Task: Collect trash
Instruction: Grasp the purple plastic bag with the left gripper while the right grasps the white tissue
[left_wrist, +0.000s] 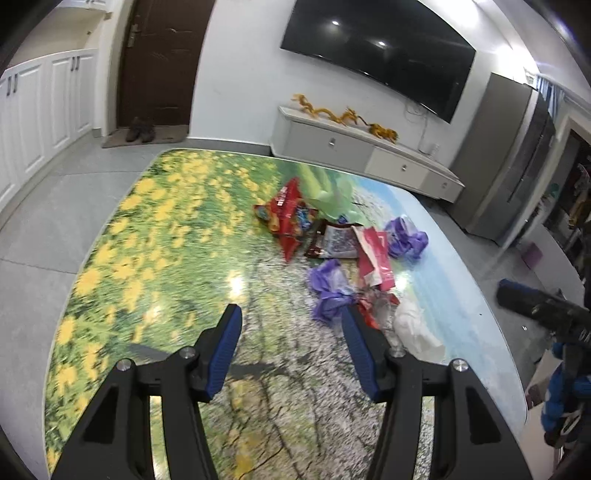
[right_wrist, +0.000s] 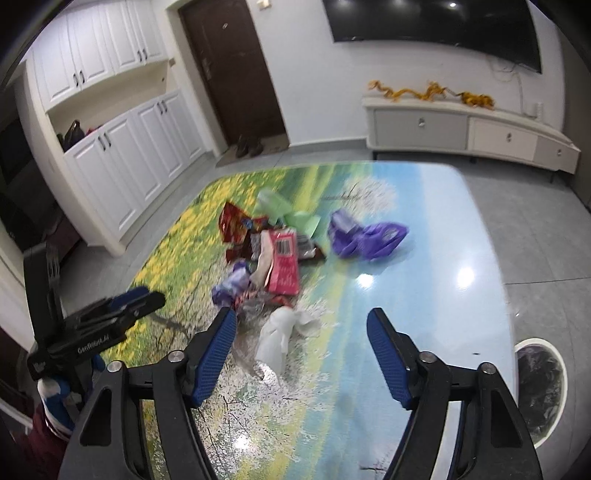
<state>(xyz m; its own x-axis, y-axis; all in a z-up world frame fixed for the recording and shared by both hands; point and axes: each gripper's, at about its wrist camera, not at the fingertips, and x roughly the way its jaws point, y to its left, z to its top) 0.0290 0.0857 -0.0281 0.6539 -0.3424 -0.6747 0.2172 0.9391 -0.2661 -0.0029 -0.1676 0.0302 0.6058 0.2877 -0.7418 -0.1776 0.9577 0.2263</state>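
Only the right wrist view shows the bin (right_wrist: 540, 384): a round white one on the floor just off the tabletop's (right_wrist: 424, 229) near right corner, lined with a dark bag; what lies inside cannot be made out. It also catches the left tool (right_wrist: 138, 301) from the side, low at the left edge. The left wrist view alone shows the grey fridge (left_wrist: 513, 158) and the right tool (left_wrist: 517, 295) reaching in from the right.

Both tools are spread with nothing between their blue pads, and neither touches anything. The left tool (left_wrist: 291, 314) hangs over bare tabletop (left_wrist: 147, 221), its right pad just beside a purple wrapper (left_wrist: 328, 291). The right tool (right_wrist: 301, 317) hangs near a white tissue (right_wrist: 284, 332).

The trash lies heaped mid-tabletop: red packets (right_wrist: 282, 266), a green bag (right_wrist: 291, 214), and a purple bag (right_wrist: 369, 236) slightly apart to the right.
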